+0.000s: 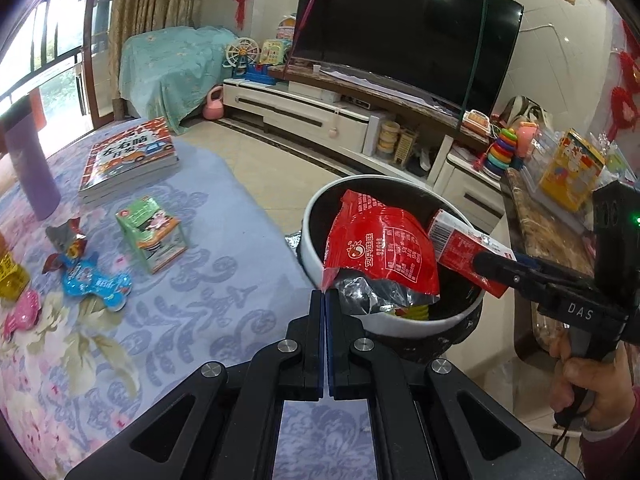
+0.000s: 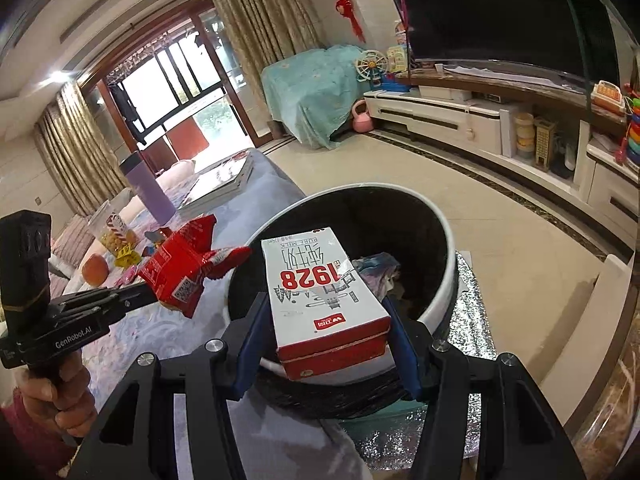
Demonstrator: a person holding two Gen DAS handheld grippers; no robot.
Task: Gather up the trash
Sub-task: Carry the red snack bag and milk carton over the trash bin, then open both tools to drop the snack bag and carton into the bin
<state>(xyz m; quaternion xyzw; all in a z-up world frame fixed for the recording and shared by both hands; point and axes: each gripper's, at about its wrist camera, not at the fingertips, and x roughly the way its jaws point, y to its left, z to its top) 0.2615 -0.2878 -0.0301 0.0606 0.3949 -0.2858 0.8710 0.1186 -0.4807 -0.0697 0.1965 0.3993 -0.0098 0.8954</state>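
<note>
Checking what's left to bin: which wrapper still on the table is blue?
The flattened shiny blue foil wrapper on the floral tablecloth, right of the pink wrapper and yellow wrapper. The crumpled red-and-silver wrapper lies just behind it.

snack bag (image 1: 380,248) above bin (image 1: 312,236) | milk carton (image 2: 324,300) over rim | bin beside table (image 1: 168,320)
</note>
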